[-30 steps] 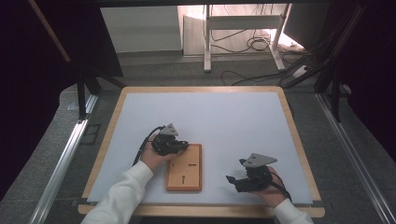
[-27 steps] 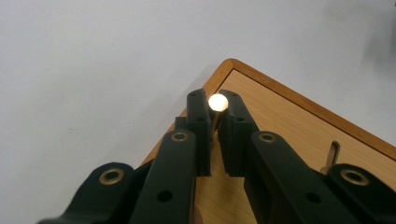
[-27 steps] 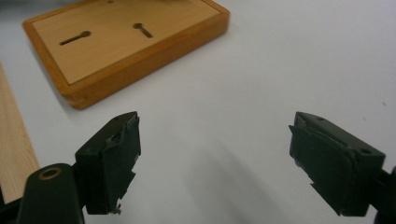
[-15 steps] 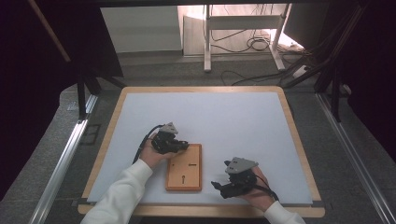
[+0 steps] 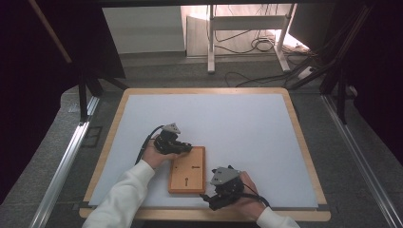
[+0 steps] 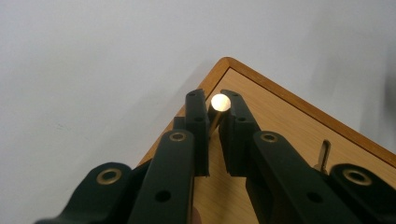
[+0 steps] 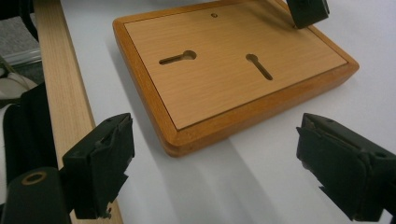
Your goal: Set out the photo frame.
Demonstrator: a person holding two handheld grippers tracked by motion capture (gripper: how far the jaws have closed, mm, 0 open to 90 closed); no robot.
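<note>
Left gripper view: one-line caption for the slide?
Left claw shut on a small brass pin above the corner of a wooden board lying on the white table.

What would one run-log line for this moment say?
left gripper: shut on metal pin over wooden board | right gripper: open, jaws just widening, empty, facing board's near corner

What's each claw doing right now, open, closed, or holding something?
Left claw: closed on a small brass pin over the wooden board.
Right claw: open, holding nothing, jaws just widened.

high: above, facing forward-down | gripper cams: close, low | shared: wooden board (image 5: 187,169)
</note>
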